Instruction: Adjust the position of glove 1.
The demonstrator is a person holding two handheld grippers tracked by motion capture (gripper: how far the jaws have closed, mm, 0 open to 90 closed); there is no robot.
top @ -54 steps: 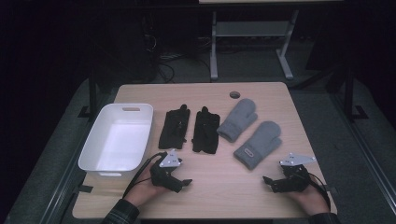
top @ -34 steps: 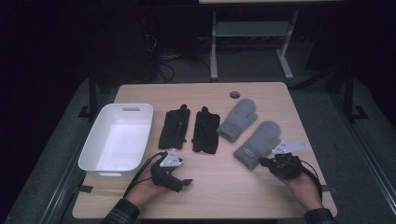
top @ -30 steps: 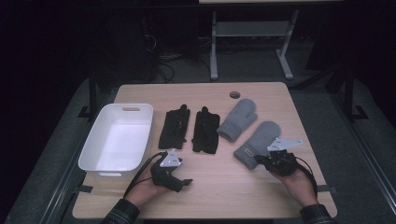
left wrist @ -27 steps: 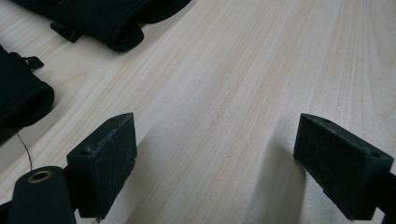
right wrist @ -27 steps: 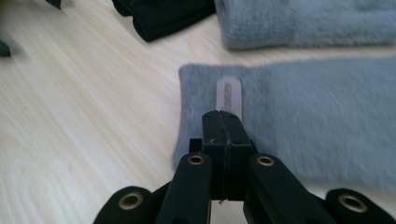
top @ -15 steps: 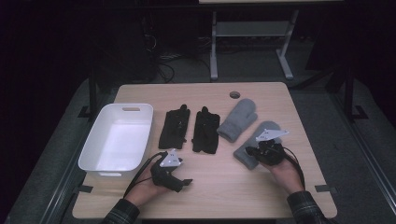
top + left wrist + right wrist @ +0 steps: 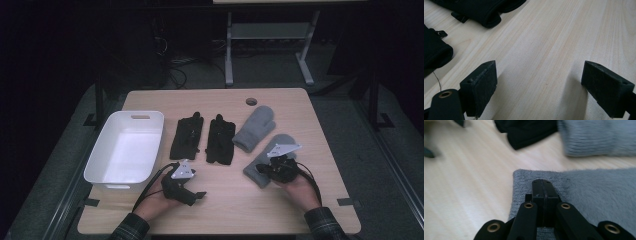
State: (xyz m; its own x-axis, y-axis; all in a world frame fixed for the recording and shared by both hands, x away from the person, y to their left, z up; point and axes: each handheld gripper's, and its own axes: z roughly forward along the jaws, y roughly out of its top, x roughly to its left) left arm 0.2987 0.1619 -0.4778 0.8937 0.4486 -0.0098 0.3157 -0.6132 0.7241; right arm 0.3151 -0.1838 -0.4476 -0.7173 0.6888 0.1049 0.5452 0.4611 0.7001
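Note:
Two grey mittens lie right of centre on the wooden table: a near mitten and a far mitten. My right gripper is shut, its jaws pressed together with nothing between them, tips over the near mitten's ribbed cuff. In the right gripper view the closed tips rest just above that cuff. Two black gloves lie side by side at the centre. My left gripper stands open over bare wood at the front, and its pads are wide apart.
A white plastic tub sits at the table's left side, beside my left hand. A round cable hole is near the far edge. Black glove cuffs lie ahead-left of the left gripper. Dark floor surrounds the table.
My right hand has moved from the table's right front corner leftwards and forward until its shut jaws are over the near mitten's cuff. The left hand has not moved.

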